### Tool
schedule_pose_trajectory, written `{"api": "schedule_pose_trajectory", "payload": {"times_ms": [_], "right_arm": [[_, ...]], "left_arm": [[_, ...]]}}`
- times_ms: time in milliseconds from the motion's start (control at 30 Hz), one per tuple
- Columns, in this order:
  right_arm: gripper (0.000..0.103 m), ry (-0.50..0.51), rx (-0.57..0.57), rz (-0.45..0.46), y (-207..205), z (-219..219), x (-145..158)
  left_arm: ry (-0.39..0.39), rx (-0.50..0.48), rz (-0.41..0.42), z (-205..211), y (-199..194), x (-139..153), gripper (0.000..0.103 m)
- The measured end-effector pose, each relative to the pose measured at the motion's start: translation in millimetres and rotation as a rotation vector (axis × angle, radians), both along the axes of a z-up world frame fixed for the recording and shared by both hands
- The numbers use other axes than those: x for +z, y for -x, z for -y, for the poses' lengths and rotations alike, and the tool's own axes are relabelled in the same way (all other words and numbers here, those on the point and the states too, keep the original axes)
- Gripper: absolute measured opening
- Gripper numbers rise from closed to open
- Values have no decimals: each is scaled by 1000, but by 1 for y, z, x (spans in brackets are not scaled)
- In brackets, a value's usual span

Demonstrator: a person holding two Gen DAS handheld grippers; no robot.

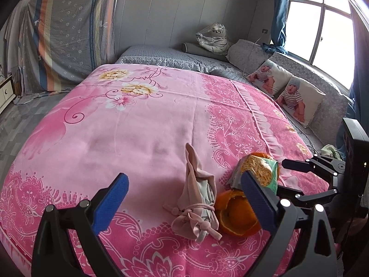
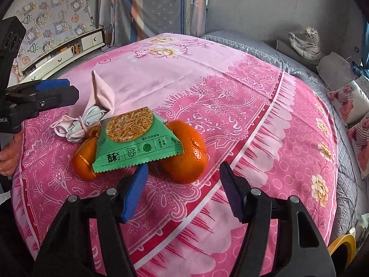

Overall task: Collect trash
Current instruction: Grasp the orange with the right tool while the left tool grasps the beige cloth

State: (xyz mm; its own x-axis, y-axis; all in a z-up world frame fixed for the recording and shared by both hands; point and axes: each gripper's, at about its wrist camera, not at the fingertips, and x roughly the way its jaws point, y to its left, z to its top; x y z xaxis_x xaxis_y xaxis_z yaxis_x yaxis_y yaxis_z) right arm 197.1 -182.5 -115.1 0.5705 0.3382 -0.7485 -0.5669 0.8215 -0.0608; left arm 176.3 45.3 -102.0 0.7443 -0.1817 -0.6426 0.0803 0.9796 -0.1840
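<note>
Here both tools [image 1: 184, 198] [image 2: 184, 184] gape empty; wrapper [image 2: 136, 140] just ahead, bedspread [image 1: 138, 120] bare beyond.

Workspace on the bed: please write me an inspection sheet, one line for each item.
Surface: pink flowered blanket covering the bed.
Job's things: green snack wrapper lying across two pieces of orange peel; rolled pink face mask beside them.
Clutter: nothing seen on the blanket.
Grippers: left tool open around the mask, not touching; right tool open, empty, just short of the wrapper.
Cables: nothing clearly seen.
Surroundings: two baby-print cushions, toy tiger, window, hanging sheets, yellow object at floor edge.
</note>
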Motion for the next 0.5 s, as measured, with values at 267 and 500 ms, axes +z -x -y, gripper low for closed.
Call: {"api": "schedule_pose_trajectory", "payload": {"times_ms": [267, 500], "right_arm": [[57, -1, 13, -41, -16, -5, -8], [46, -26, 21, -82, -31, -8, -11]], "left_arm": [[16, -12, -60, 0, -17, -9, 86], [25, -13, -143, 1, -34, -22, 61]]}}
